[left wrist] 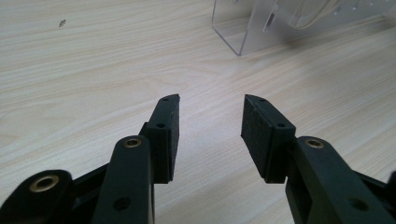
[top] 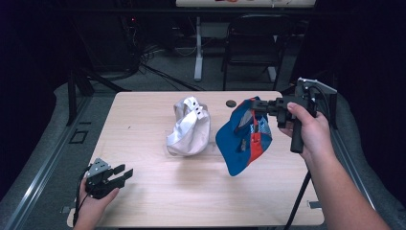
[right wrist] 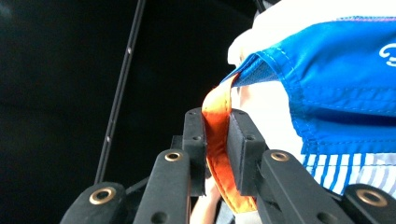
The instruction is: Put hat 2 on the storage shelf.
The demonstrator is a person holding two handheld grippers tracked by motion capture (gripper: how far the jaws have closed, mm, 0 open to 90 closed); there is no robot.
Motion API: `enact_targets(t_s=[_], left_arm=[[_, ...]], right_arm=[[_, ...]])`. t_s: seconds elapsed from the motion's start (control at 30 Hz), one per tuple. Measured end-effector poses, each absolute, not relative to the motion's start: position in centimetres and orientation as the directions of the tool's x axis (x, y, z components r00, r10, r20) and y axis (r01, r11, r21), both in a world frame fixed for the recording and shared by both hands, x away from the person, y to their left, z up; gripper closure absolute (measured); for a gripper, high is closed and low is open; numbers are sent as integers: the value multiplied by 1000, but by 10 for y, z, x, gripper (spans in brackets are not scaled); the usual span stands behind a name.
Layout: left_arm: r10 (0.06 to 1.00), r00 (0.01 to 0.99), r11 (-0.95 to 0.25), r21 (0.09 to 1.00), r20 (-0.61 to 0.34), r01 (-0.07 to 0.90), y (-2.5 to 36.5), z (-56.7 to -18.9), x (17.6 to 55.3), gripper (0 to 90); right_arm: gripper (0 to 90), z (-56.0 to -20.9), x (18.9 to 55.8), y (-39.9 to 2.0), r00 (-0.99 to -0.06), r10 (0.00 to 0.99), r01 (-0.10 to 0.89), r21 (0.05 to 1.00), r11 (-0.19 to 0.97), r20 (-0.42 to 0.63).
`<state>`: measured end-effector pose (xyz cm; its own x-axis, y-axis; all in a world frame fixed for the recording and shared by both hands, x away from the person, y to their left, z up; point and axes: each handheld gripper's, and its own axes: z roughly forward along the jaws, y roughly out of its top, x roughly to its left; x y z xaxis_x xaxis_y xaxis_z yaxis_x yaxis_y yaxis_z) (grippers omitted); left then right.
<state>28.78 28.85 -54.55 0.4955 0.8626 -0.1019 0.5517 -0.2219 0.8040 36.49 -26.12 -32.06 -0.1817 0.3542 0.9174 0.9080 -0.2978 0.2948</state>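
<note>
High view shows the right gripper [top: 254,106] raised over the right side of the desk [top: 143,201], with a blue cap [top: 242,139] hanging from it, clear of the wood. Right gripper view shows its fingers [right wrist: 196,140] narrow, pressed on the orange strap [right wrist: 218,140] of this cap, whose blue cloth spreads to the right. A white cap [top: 189,127] sits at the middle of the desk, just left of the blue one, on a clear plastic stand [left wrist: 243,28]. The left gripper [top: 123,173] rests low at the near left corner; its fingers [left wrist: 167,135] stand wide apart over bare wood, holding nothing.
</note>
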Motion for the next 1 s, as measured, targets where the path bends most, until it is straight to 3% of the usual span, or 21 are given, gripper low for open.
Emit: enact_targets(t_s=[0.63,1.0], left_arm=[[861,498,-224,803,-102,552,289,-546,289,569],[861,499,-227,801,-101,554,290,-546,289,569]], right_arm=[[785,-316,406,-259,-102,339,852,259,-456,935],[783,-326,417,-264,-50,379,827,251,-502,924]])
